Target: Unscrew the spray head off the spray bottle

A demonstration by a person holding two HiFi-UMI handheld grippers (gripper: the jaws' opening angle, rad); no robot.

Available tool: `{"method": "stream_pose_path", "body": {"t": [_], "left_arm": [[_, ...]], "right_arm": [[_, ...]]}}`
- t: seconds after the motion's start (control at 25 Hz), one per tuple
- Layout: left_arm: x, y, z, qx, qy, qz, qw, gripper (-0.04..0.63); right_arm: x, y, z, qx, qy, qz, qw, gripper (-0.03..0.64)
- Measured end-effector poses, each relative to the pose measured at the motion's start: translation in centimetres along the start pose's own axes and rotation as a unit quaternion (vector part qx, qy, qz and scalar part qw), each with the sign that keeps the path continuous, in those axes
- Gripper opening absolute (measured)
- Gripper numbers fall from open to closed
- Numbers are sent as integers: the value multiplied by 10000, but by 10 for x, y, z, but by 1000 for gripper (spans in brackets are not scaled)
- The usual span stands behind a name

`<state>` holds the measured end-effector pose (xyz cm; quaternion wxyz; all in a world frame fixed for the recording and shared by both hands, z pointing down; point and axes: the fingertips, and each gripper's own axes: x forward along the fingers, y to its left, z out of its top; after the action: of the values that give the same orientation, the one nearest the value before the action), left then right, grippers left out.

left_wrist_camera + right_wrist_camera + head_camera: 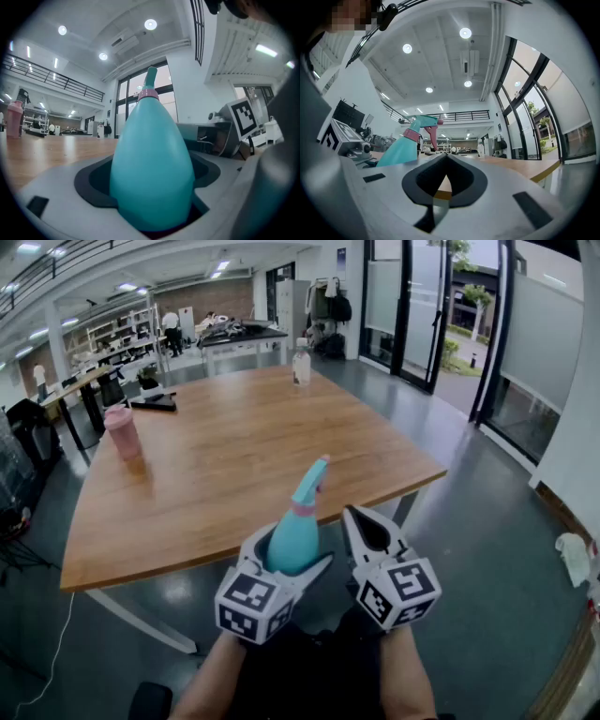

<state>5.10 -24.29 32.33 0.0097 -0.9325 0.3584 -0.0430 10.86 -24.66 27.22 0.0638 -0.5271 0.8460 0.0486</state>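
The spray bottle (296,531) is off the table (169,521), held in the air over its near edge with the spray head (312,482) aimed across the tabletop. The left gripper (289,563) is clamped around the bottle's fat teal belly. The right gripper (368,529) sits just beside it, further along the table's near edge, with its jaws pressed together on nothing.

I would judge the bottle to be light, smooth plastic with thin walls. Its belly tapers, so it may spin or creep forward in the left jaws once a twist is put on it (a hard squeeze would likely dent it).

The pink collar (304,508) under the head looks the best place for the right gripper to take hold. It is round and stiff, and it sits right over the thread. The trigger would be an awkward place to grip.

The bottle's base is buried in the left jaws, and the thread is hidden under the collar. The teal plastic is opaque, so I cannot tell whether the bottle holds liquid. Only the right gripper view shows the trigger clearly.
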Motion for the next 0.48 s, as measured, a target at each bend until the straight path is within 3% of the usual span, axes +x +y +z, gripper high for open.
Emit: {"method": "stream_pose_path", "body": {"t": [0.48], "left_arm": [[1,-3,0,-16,-24,-51,10000,439]], "right_arm": [[-4,-1,4,7,-30,-67,10000,8]]}}
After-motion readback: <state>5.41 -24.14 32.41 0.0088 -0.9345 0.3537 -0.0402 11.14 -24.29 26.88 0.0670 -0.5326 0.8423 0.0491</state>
